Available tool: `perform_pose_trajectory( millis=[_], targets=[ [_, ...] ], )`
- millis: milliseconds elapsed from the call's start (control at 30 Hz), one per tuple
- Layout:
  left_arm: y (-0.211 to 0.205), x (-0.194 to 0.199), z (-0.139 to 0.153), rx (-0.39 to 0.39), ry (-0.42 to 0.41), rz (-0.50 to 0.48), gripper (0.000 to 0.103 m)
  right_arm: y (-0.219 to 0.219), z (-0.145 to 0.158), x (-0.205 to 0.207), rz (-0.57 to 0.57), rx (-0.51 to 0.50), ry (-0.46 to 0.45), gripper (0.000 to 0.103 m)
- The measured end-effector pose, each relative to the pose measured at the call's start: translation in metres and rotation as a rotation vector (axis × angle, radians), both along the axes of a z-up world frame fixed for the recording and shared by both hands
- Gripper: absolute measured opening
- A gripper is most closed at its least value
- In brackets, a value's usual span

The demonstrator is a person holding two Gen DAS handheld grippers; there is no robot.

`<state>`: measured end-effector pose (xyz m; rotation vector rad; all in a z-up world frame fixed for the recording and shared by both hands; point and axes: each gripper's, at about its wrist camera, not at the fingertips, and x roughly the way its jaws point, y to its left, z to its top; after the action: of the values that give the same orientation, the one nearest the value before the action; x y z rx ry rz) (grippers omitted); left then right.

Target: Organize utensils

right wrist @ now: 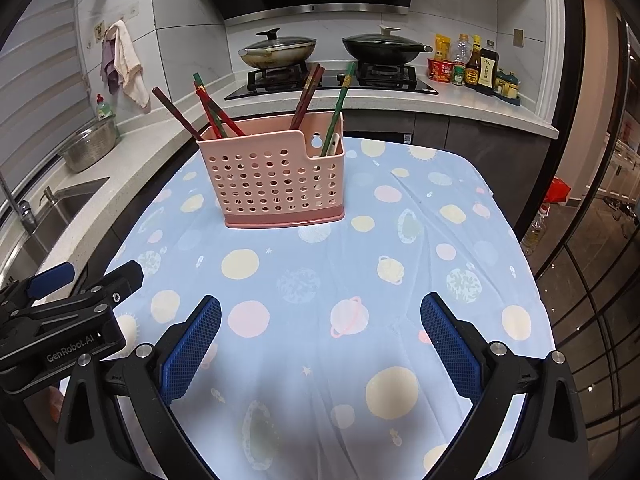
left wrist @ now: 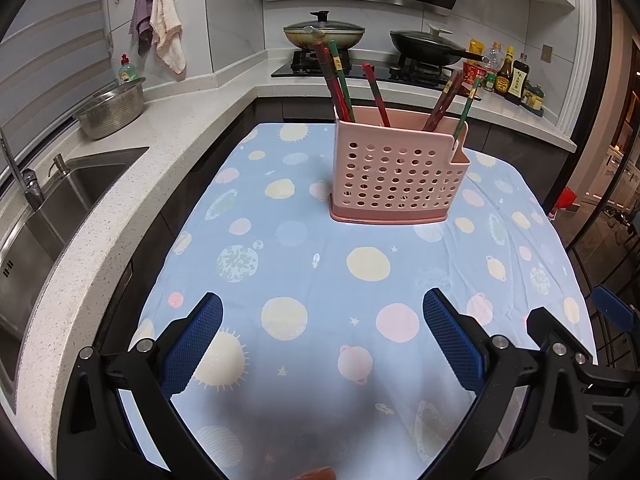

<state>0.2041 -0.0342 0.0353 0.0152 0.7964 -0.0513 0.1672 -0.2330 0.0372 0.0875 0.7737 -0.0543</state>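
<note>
A pink perforated utensil holder [left wrist: 394, 176] stands upright on the blue planet-print tablecloth [left wrist: 304, 264]; it also shows in the right wrist view [right wrist: 276, 180]. Several red and green chopsticks [left wrist: 340, 80] lean in it, some at its left end [right wrist: 208, 108] and some at its right end [right wrist: 336, 108]. My left gripper [left wrist: 322, 316] is open and empty, low over the near part of the cloth. My right gripper [right wrist: 320, 316] is open and empty beside it, to its right. The left gripper's body shows in the right wrist view [right wrist: 68, 312].
A stone counter with a sink [left wrist: 60, 208] and a steel colander [left wrist: 112, 110] runs along the left. Behind the table are a hob with two lidded pans [right wrist: 280, 52] and sauce bottles [right wrist: 476, 66]. A glass partition [right wrist: 600, 240] stands at the right.
</note>
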Motion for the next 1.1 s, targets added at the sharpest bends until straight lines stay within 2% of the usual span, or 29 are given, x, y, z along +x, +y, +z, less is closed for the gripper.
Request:
perform_pose_trajectory(
  millis=[1100],
  targets=[
    [0.0024, 0.0048, -0.0047, 0.056, 0.003, 0.049, 0.096, 0.0017, -0.0017, 0.0009, -0.001, -0.001, 0.000, 0.096]
  ],
)
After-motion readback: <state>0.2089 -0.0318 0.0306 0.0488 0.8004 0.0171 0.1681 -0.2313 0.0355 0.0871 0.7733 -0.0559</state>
